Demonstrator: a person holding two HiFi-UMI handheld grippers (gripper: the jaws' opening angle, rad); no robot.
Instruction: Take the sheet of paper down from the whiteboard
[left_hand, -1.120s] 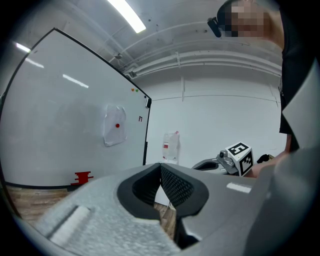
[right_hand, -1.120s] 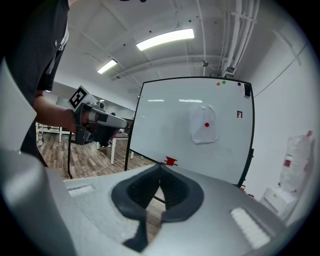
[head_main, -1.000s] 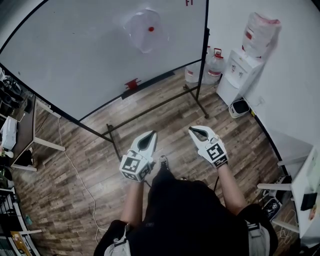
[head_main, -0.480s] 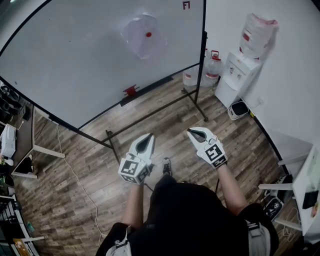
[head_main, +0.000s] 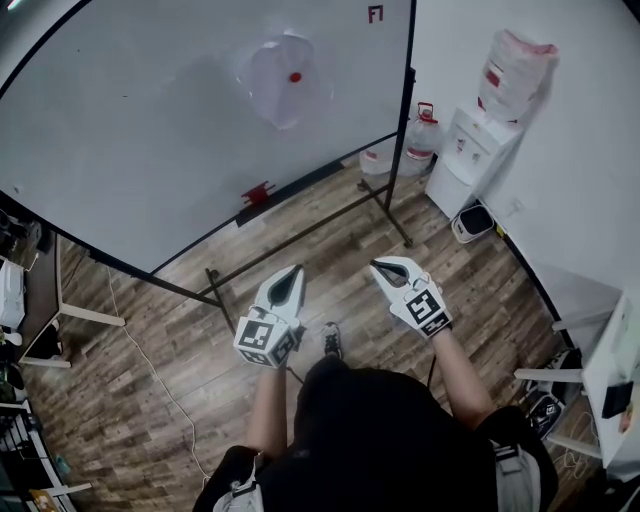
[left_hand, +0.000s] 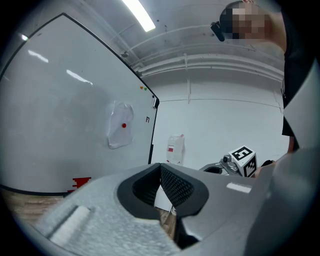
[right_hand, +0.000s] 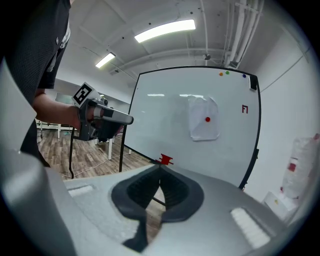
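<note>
A white sheet of paper (head_main: 278, 80) hangs on the whiteboard (head_main: 150, 130), pinned by a red round magnet (head_main: 295, 77). It shows too in the left gripper view, sheet (left_hand: 120, 125), and in the right gripper view, sheet (right_hand: 203, 118). Both grippers are held out in front of the person, well short of the board. My left gripper (head_main: 293, 270) has its jaws together with nothing between them. My right gripper (head_main: 376, 266) is likewise shut and empty. Each gripper points toward the board.
A red object (head_main: 258, 192) sits on the board's tray. The board's black stand (head_main: 300, 228) rests on the wood floor. A water dispenser (head_main: 470, 150) with bottles (head_main: 422, 130) stands by the right wall. Desks (head_main: 40, 290) stand at the left.
The person has stepped toward the whiteboard; both grippers moved forward with the body. Their jaws stayed shut.
</note>
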